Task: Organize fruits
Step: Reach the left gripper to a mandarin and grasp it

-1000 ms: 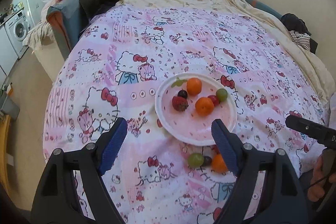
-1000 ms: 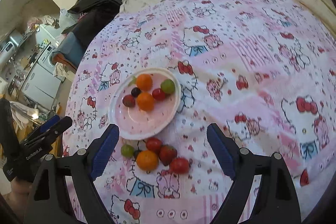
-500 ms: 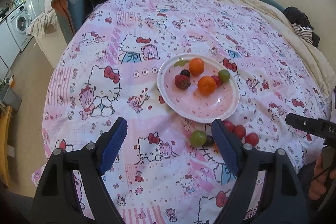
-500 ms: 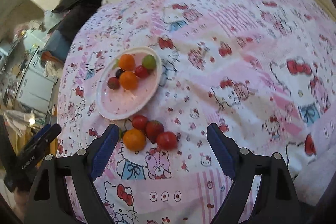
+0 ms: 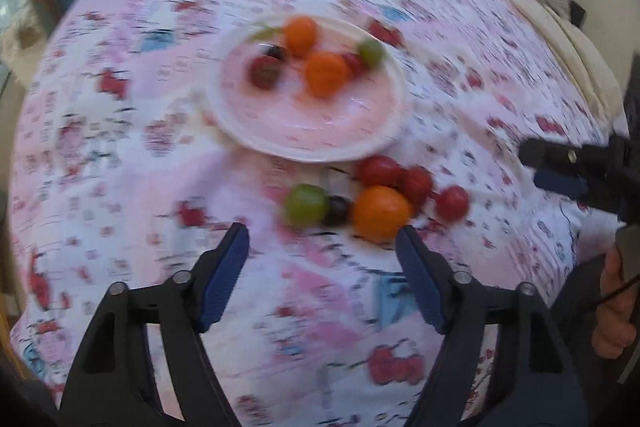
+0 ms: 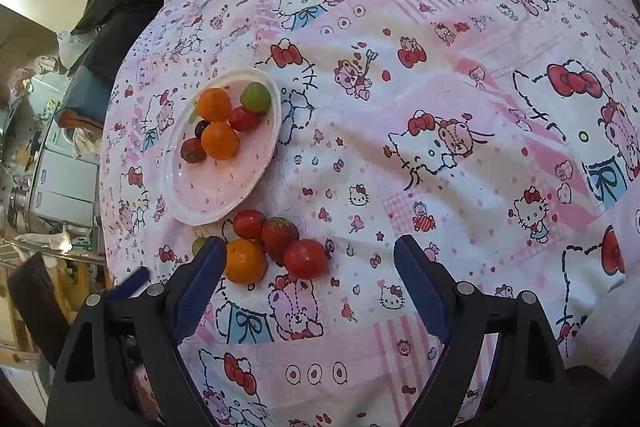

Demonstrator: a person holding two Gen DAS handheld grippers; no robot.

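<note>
A white plate [image 5: 256, 143] [image 6: 208, 215] lies on the bed with two oranges [image 5: 326, 73], a green grape [image 6: 256, 95], a strawberry and small dark and red fruits on it. In front of the plate lies a loose cluster: a green grape [image 5: 306, 203], a dark grape, an orange [image 5: 380, 213] [image 6: 245, 261], a strawberry [image 6: 280, 235] and red tomatoes [image 6: 306, 258]. My left gripper [image 5: 322, 233] hovers just short of the cluster, its jaws closing with nothing between them. My right gripper [image 6: 310, 246] stands open over the cluster's right end, gripping nothing.
The bedspread [image 6: 440, 107] has a pink cartoon-cat print and soft folds. Dark clothes [image 6: 120, 3] and a washing machine [image 6: 64, 171] lie beyond the bed's far left. A cream blanket [image 5: 552, 39] runs along the far side. A person's hand [image 5: 612, 319] shows at the right edge.
Both grippers have sunk closer to the loose fruit, which now sits larger and nearer the fingertips. The left jaws have narrowed, and the left view has blurred.
</note>
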